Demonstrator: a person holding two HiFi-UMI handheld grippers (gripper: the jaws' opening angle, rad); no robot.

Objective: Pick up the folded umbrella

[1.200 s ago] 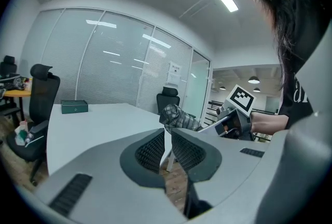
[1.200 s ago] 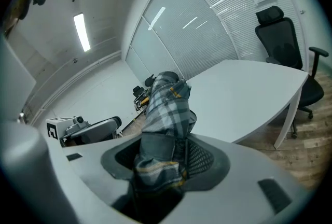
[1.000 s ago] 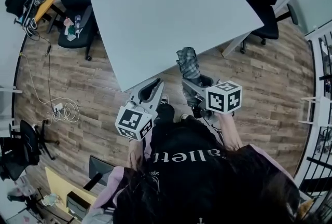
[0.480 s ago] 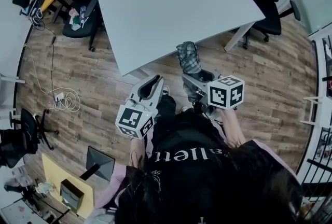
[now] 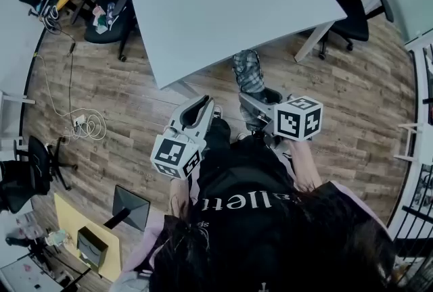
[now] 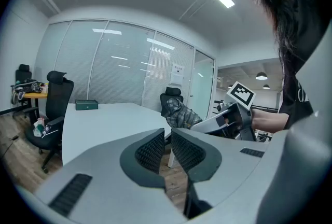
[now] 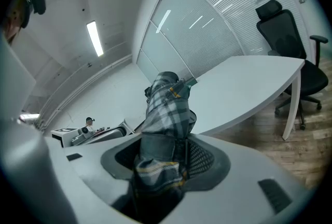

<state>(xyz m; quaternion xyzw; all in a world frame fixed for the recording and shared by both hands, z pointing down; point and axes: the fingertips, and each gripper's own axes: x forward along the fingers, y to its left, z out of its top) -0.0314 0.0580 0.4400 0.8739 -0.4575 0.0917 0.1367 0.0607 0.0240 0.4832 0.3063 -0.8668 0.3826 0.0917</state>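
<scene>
**Person:** long dark hair (image 5: 270,253); black top (image 5: 247,182) with white lettering; pale pink sleeves (image 5: 144,251).

**Left gripper (image 6: 167,137), right gripper (image 7: 166,151):** light grey moulded shells with small dark slotted patches on the flanks. The fingers (image 6: 149,149) have dark ribbed pads. Each gripper bears a white cube (image 5: 298,119) with black square markers.

Head view looks steeply down – gripper views close along jaws; all share table (image 5: 237,0).
</scene>
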